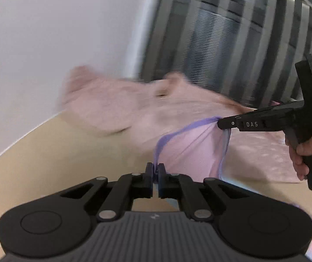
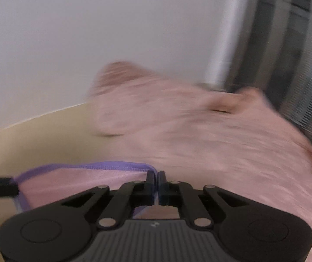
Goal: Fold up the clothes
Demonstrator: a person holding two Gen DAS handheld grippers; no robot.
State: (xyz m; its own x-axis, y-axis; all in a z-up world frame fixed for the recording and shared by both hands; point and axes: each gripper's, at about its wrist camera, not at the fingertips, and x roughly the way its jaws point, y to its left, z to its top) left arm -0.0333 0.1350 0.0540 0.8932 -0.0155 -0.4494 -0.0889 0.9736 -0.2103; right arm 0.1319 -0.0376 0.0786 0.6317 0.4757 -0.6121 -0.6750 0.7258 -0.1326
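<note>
- Left wrist view: left gripper (image 1: 155, 171) clamped on purple hem (image 1: 167, 137) of pink garment (image 1: 191, 150); right gripper (image 1: 219, 123) pinches same hem further along, held by a hand (image 1: 304, 152). Hem stretched between the two, lifted off beige table (image 1: 47, 152).
- Behind: blurry pink cloth (image 1: 112, 107) spread on the table; can't tell if it's same garment or another.
- Writing: "DAS" on right gripper's finger. No other labels legible.
- Right wrist view: right gripper (image 2: 155, 179) closed on purple hem (image 2: 90, 166); left gripper (image 2: 14, 188) at frame's left edge, nipping hem too. Pink cloth (image 2: 199, 131) beyond, heavy motion blur.
- Progress, my guess: mid-fold or mid-spread, garment held up by hem, not flat or stacked; no neat folded pile visible.
</note>
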